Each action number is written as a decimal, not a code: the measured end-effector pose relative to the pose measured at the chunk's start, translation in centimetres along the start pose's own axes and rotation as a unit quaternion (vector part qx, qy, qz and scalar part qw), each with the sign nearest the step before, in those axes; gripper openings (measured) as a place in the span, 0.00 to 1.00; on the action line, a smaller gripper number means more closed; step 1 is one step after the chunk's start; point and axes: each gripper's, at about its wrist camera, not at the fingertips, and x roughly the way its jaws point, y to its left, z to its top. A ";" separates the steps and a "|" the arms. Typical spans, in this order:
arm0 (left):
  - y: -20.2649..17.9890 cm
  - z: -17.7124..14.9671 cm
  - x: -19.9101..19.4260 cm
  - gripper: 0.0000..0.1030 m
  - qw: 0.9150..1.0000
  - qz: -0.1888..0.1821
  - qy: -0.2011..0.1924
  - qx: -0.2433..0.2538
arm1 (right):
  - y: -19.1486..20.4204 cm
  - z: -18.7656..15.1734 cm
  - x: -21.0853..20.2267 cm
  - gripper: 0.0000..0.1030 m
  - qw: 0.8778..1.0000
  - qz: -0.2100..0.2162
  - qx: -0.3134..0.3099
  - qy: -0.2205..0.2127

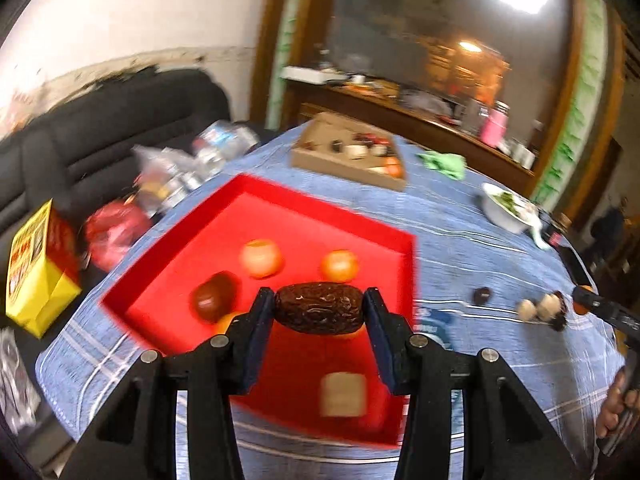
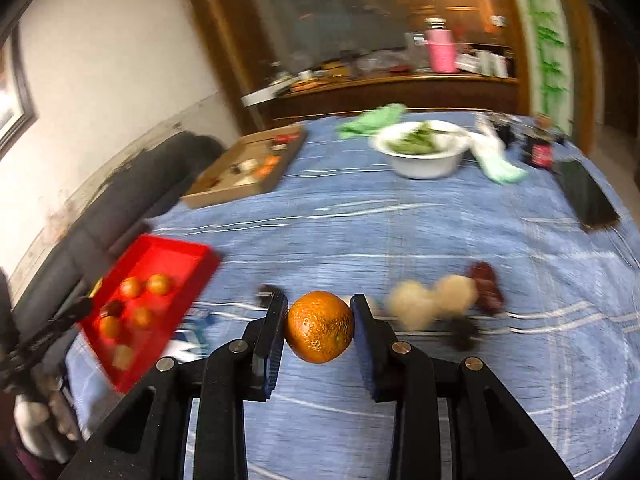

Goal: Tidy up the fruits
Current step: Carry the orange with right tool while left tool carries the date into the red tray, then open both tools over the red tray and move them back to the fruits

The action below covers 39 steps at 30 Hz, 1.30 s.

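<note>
Left gripper is clamped on a wrinkled dark red date, pads pressing its two ends, and it hangs above the red tray, over the near half. Right gripper has a small orange mandarin pinched between blue pads, jaws only as wide as the fruit, held over the blue striped tablecloth w/ the tray off to its left.

Tray already holds several mandarins, a dark round fruit and a pale blurry piece (can't tell what that one is). Still loose on the cloth by the right gripper: two pale round fruits, a red date and a dark bit or two.

To do this step well, I'd say: lower the date before letting go, so it doesn't bounce off the mandarins, and aim for a bare red patch, maybe next to the other dark fruit if sorting by kind is the idea. Open the jaws just enough to free it. Right hand should wait its turn, approx. beside the tray, so the two grippers don't crowd each other. The mandarin is round, so it will prob. roll; set it down low and gently.
</note>
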 end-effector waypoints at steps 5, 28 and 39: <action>2.1 -1.0 1.1 0.43 1.000 0.019 0.013 -0.005 | 6.0 0.7 2.8 0.34 0.997 0.055 -0.031 0.036; 4.2 -1.5 2.5 0.62 0.999 -0.003 0.025 -0.039 | 20.7 -1.1 14.9 0.49 0.977 0.064 -0.167 0.112; 3.4 -1.0 0.5 0.62 0.999 -0.006 0.007 -0.044 | 16.9 -0.7 9.7 0.64 0.991 0.075 -0.091 0.070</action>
